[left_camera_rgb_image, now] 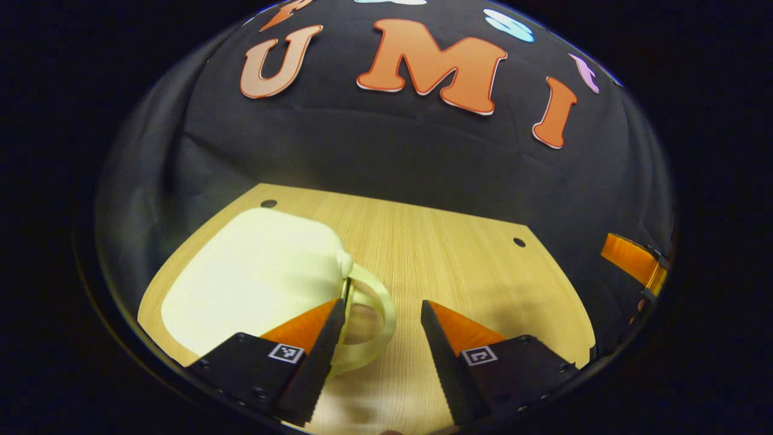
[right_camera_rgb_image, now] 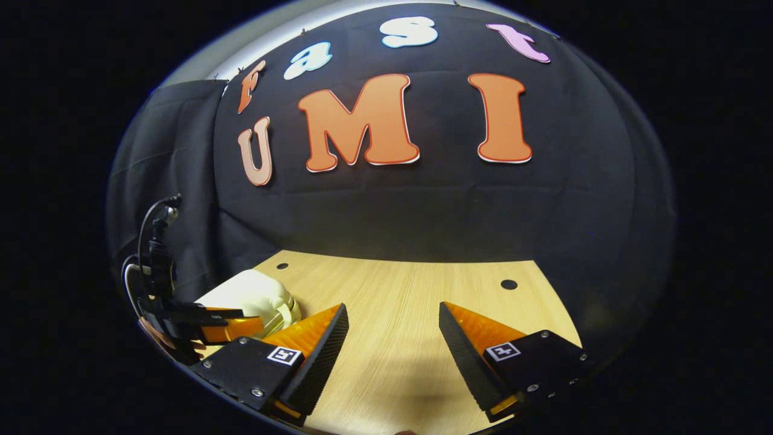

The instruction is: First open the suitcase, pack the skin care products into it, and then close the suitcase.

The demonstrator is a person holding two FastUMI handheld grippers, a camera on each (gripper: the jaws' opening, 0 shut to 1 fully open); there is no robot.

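Note:
A small cream suitcase [left_camera_rgb_image: 253, 272] lies flat on the left of the wooden table [left_camera_rgb_image: 459, 254], its lid down. Its pale loop handle [left_camera_rgb_image: 391, 317] sticks out toward the table's middle. My left gripper [left_camera_rgb_image: 383, 305] is open just above the table, its left finger resting against the handle and nothing between the fingers. In the right gripper view, my right gripper [right_camera_rgb_image: 394, 308] hangs open over bare wood, to the right of the suitcase [right_camera_rgb_image: 250, 296]. The left gripper [right_camera_rgb_image: 211, 329] appears there beside the suitcase's near side.
The black cloth wall closes off the table's far edge. Two small dark holes [left_camera_rgb_image: 519, 242] [left_camera_rgb_image: 269, 203] sit near the table's far corners. Part of the other gripper [left_camera_rgb_image: 634, 260] is at the right edge of the left gripper view. Bare wood stretches right of the suitcase.

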